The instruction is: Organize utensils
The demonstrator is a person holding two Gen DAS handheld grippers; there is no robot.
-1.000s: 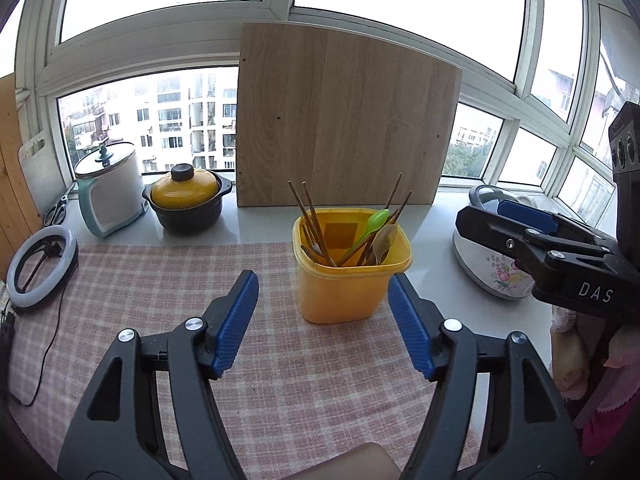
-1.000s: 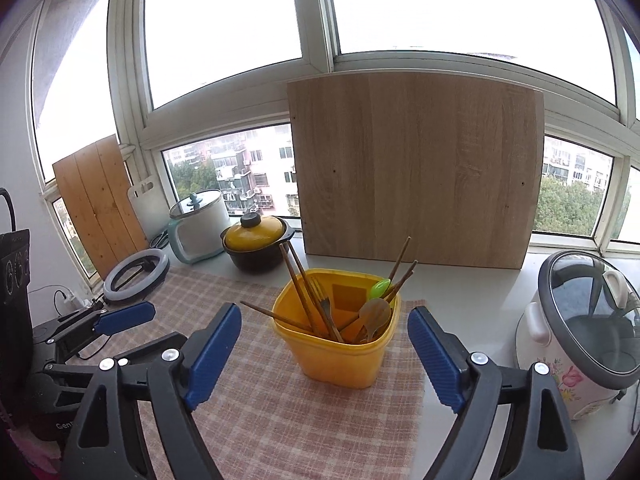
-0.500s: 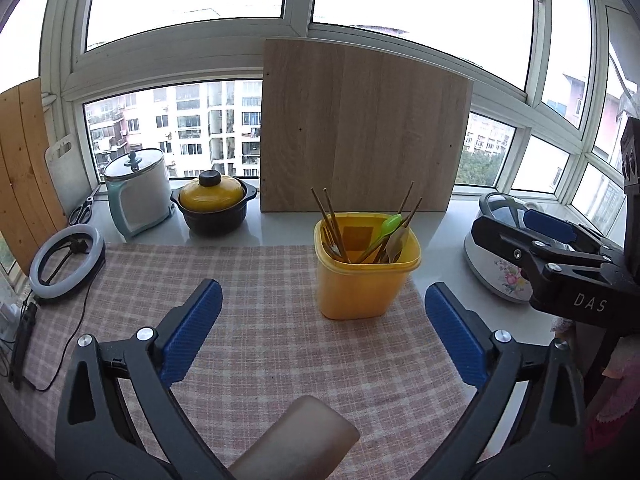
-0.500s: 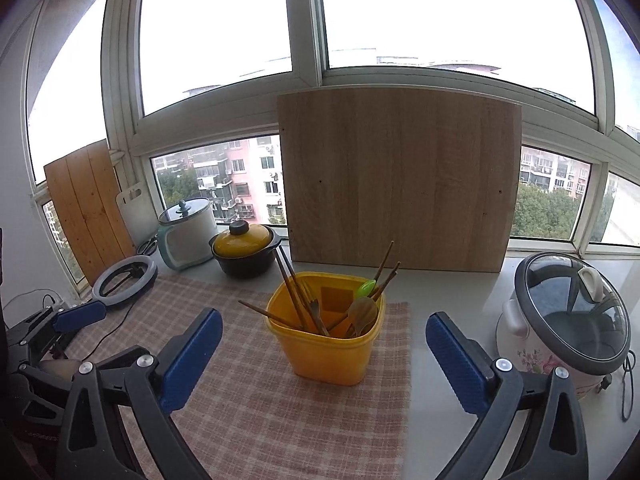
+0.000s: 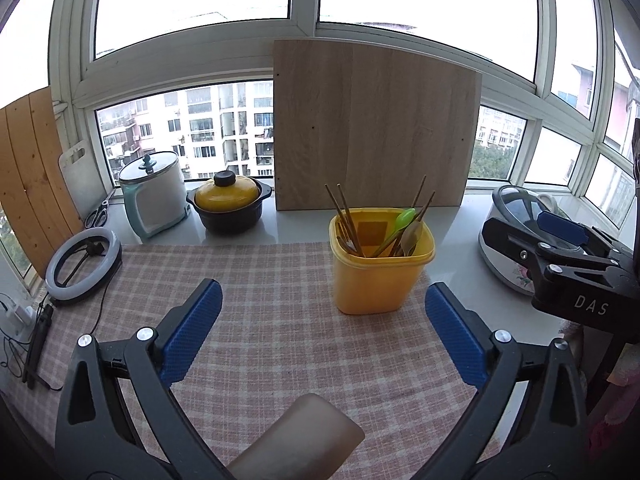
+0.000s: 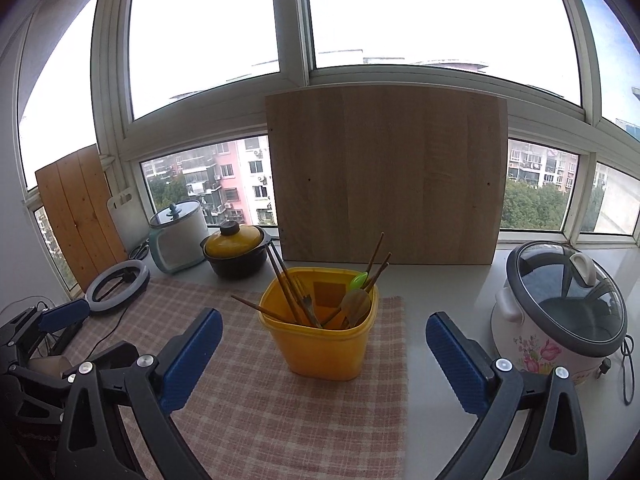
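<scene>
Yellow tub of utensils on the checked cloth, both claws spread wide and empty
Left wrist view: the left gripper has its blue pads at full spread over the pink checked cloth, gripping nothing; the yellow tub, holding chopsticks, a green spoon and a wooden spoon, stands ahead and a little to the right, clear of the pads. Right wrist view: the right gripper is likewise wide open and empty, the tub sitting just beyond its pads, the rice cooker well off to the right
</scene>
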